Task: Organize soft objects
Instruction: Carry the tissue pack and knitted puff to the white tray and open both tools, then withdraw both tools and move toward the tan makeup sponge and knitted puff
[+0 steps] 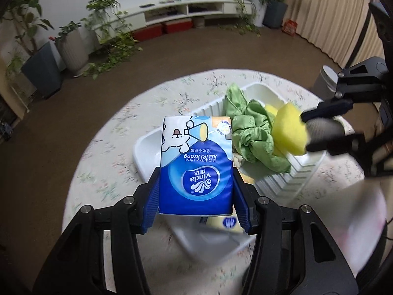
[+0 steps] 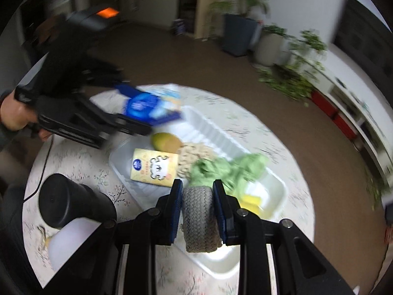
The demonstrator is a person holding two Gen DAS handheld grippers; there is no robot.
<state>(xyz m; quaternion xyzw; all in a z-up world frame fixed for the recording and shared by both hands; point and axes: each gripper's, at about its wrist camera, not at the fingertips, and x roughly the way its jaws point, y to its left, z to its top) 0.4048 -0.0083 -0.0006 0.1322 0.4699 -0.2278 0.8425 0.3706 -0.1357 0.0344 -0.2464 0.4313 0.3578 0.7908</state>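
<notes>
Round table with a floral cloth (image 1: 118, 152), white ribbed tray (image 1: 147, 152) at its middle. Left gripper (image 1: 195, 191) clamps a blue tissue pack (image 1: 195, 167) by its two long sides, held above the tray's near-left end. Right gripper (image 2: 197, 206) is pinched tight on a grey woven cloth roll (image 2: 200, 218), hanging over the tray's near-right end. Already in the tray: a crumpled green cloth (image 2: 228, 169), a yellow sponge (image 1: 291, 132), a cream tissue pack (image 2: 154, 167), a beige knit piece (image 2: 194, 154), a yellow-green rounded item (image 2: 165, 141). A black cylinder (image 2: 66, 201) stands on the cloth, near left of the tray. Both views blurred. Judgement: this is the carry-in. Best to lower each piece onto bare tray floor, the blue pack flat at the left end, the roll clear of the green cloth, and let go only once each rests, so nothing tips over the rim.
</notes>
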